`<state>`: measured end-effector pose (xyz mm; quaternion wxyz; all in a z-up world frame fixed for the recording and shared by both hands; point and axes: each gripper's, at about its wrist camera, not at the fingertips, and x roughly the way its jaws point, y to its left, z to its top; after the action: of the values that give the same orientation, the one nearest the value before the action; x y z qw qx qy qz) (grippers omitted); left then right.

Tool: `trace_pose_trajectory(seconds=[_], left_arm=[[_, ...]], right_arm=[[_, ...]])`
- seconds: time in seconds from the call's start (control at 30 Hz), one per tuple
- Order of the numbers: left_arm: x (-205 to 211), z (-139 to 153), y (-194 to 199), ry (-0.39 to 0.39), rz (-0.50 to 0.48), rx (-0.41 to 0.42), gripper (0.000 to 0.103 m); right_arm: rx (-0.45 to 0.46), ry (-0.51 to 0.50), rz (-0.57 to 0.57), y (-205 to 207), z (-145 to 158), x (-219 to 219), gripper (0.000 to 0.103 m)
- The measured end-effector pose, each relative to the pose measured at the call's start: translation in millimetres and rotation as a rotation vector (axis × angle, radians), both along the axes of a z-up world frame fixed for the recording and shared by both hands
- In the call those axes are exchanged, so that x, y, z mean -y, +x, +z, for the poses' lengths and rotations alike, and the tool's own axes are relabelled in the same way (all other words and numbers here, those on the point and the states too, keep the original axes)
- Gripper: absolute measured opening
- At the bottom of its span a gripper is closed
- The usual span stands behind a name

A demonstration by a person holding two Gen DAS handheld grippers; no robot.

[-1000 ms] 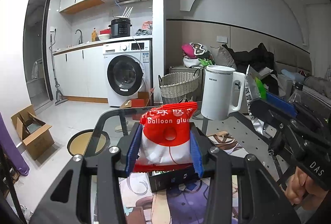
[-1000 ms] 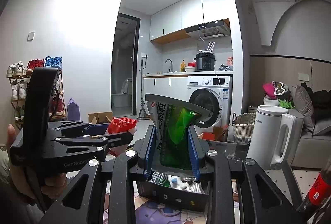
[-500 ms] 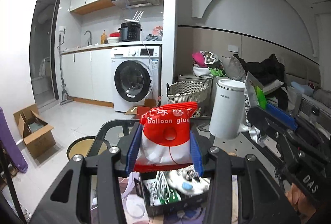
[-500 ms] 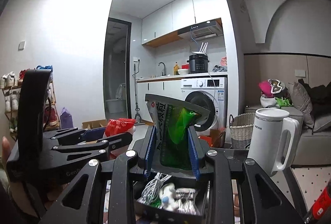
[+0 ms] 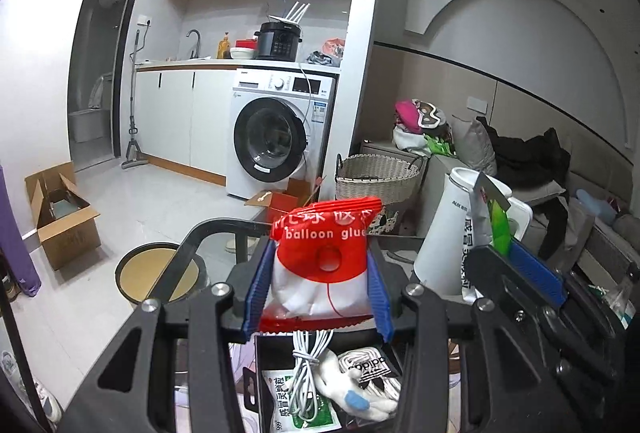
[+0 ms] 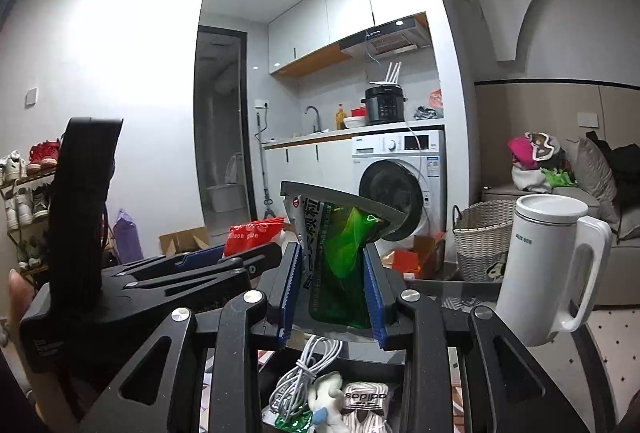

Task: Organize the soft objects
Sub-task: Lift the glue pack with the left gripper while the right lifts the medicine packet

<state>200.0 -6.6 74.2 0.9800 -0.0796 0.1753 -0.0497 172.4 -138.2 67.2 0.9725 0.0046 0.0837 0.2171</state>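
The red balloon glue packet (image 5: 324, 265) is pinched between the left gripper (image 5: 318, 297) fingers, the green sachet (image 6: 340, 265) between the right gripper (image 6: 332, 297) fingers, both above the black box (image 5: 260, 373); light, limp, slippery film, best gripped mid-body

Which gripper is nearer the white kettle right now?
Right. The right gripper, shut on the green pouch, sits directly in front of the white kettle. The left gripper, shut on the red balloon glue bag, is farther off beside it.
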Motion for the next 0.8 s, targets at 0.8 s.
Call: trace_pose_trajectory(seconds=[0.8], left_arm=[[6.0,-46.0,49.7,0.045,-0.001,-0.317,0.043]], right_arm=[[-0.242,-0.03,-0.046,48.0,-18.9,6.3,0.029]])
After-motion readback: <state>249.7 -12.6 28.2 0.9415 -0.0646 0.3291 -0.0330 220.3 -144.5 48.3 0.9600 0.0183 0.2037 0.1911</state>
